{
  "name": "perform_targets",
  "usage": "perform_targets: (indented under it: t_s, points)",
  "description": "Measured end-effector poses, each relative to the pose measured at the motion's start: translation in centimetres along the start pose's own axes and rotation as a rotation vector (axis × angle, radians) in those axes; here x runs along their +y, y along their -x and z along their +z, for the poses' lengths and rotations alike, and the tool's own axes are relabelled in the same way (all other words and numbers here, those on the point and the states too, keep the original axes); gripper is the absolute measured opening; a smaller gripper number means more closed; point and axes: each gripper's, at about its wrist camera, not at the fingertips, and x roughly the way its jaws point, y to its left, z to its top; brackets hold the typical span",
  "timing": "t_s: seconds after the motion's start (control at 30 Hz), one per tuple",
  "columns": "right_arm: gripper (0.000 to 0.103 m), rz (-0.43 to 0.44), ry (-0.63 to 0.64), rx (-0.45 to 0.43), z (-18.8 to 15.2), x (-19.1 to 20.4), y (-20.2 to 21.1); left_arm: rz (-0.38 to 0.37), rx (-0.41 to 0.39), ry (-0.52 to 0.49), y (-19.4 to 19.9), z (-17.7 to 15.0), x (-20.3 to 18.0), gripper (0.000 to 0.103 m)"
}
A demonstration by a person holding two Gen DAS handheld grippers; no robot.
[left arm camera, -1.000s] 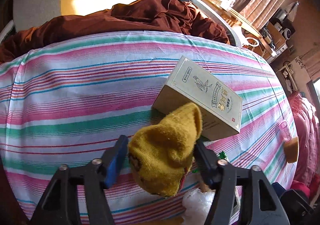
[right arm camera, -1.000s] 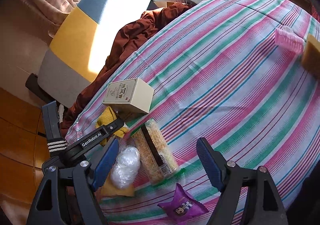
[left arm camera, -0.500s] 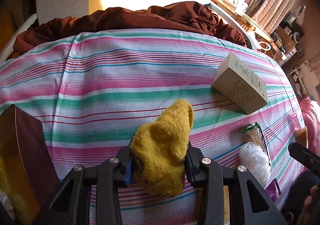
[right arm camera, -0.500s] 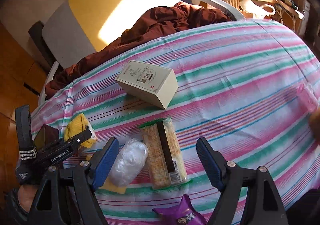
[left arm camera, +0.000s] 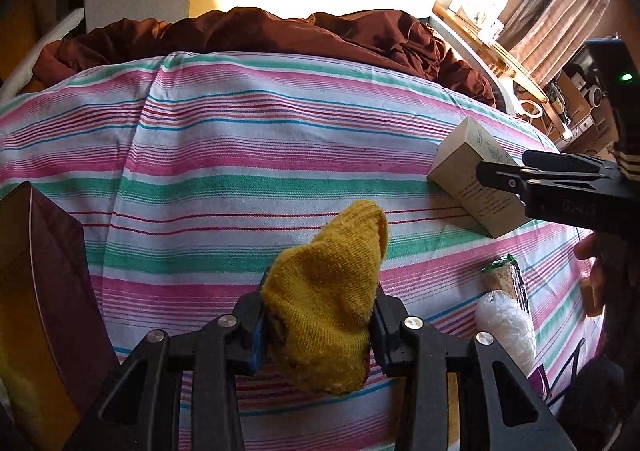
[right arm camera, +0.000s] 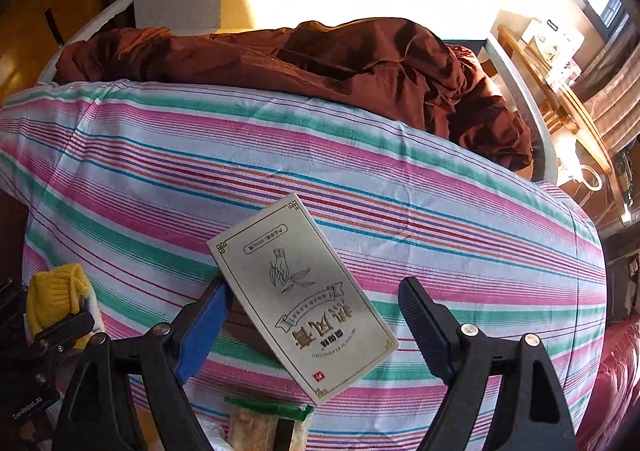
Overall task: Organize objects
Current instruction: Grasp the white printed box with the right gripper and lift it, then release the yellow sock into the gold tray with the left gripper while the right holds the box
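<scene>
My left gripper [left arm camera: 318, 325] is shut on a mustard-yellow sock [left arm camera: 328, 291] and holds it above the striped bedsheet [left arm camera: 240, 155]; the sock also shows in the right wrist view [right arm camera: 56, 293]. A beige box with printed lettering [right arm camera: 304, 311] lies flat on the sheet. My right gripper [right arm camera: 312, 325] is open with its jaws on either side of the box, not touching it. In the left wrist view the box [left arm camera: 476, 187] is partly hidden by the right gripper.
A crumpled brown blanket [right arm camera: 320, 67] lies along the far side of the bed. A dark brown box [left arm camera: 44, 291] stands at the left. A green-topped snack pack [left arm camera: 506, 279], a white plastic bundle [left arm camera: 508, 323] and the snack pack's end [right arm camera: 268, 419] lie near me.
My left gripper has closed tighter on the sock and carried it left, away from the box. My right gripper has moved forward from the snacks, with its open jaws now around the box.
</scene>
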Motion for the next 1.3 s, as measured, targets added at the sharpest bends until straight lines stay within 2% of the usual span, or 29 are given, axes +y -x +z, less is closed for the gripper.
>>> perform_targets:
  t_s: [0.07, 0.1, 0.17, 0.3, 0.5, 0.63, 0.77, 1.0, 1.17, 1.3]
  points:
    - [0.081, 0.002, -0.010, 0.032, 0.1, 0.3, -1.2, 0.000, -0.004, 0.005, 0.1, -0.1, 0.0, 0.042]
    - [0.066, 0.010, -0.022, 0.028, -0.1, 0.5, -1.4, 0.000, -0.006, 0.007, 0.1, -0.1, 0.0, 0.042]
    - [0.051, 0.023, -0.053, 0.015, -0.8, 0.5, -1.5, 0.001, -0.010, 0.010, 0.1, -0.1, 0.0, 0.042]
    - [0.051, -0.014, -0.150, -0.005, -3.1, -1.7, -0.9, 0.010, -0.015, 0.005, 0.1, -0.2, -0.2, 0.042]
    - [0.051, -0.115, -0.329, 0.051, -8.6, -8.7, 0.0, 0.046, -0.019, -0.028, 0.0, -0.3, -0.8, 0.042]
    - [0.052, -0.111, -0.455, 0.084, -13.5, -11.4, 0.8, 0.059, -0.027, -0.028, 0.7, -0.8, -1.1, 0.040]
    - [0.052, -0.092, -0.493, 0.101, -16.0, -10.5, 1.9, 0.051, -0.069, -0.057, 3.2, -2.5, -1.7, 0.039]
    - [0.052, -0.105, -0.401, 0.096, -15.8, -6.0, 2.9, 0.016, -0.167, -0.088, 9.4, -6.2, -1.9, 0.039]
    - [0.052, -0.139, -0.359, 0.076, -15.3, -4.6, 3.1, 0.009, -0.214, -0.050, 13.0, -9.4, 0.3, 0.039]
    - [0.052, -0.168, -0.329, 0.064, -15.1, -3.2, 3.4, 0.029, -0.252, 0.010, 15.3, -11.3, 3.9, 0.039]
